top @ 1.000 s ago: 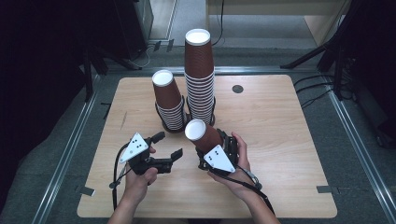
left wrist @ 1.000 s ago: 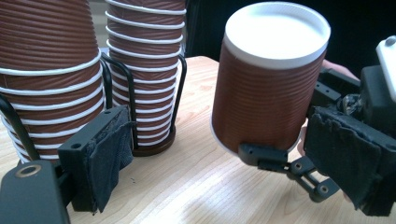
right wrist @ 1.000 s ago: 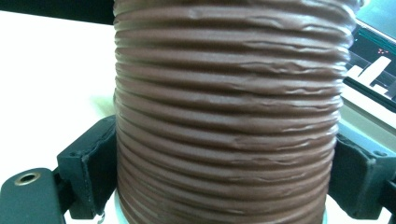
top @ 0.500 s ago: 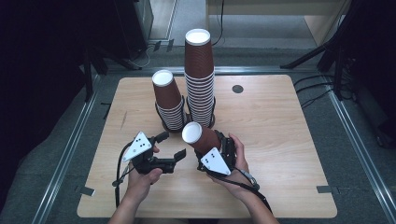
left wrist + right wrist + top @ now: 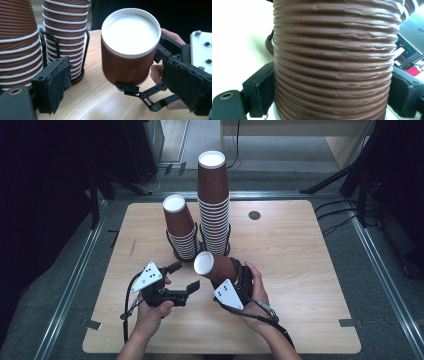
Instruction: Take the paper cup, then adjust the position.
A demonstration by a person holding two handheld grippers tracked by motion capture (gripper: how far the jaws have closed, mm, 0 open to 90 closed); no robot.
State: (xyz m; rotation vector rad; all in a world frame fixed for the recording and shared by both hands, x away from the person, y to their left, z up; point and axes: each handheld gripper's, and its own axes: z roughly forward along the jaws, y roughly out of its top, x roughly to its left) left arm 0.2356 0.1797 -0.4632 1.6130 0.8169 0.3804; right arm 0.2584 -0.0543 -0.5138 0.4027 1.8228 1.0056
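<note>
Wooden table on grey floor, dark surroundings

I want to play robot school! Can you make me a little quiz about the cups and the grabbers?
1. True or false: the right gripper holds a cup.
2. How many cup stacks stand on the table? A) one B) two C) four
3. Fill in: the left gripper's jaws are ____.

Key:
1. True. Its jaws clamp the cup's ribbed sides, and the cup lies tilted with its white end toward the left gripper.
2. B. A short stack stands beside a tall stack, each in a black wire holder.
3. Open, with nothing between them.
</note>
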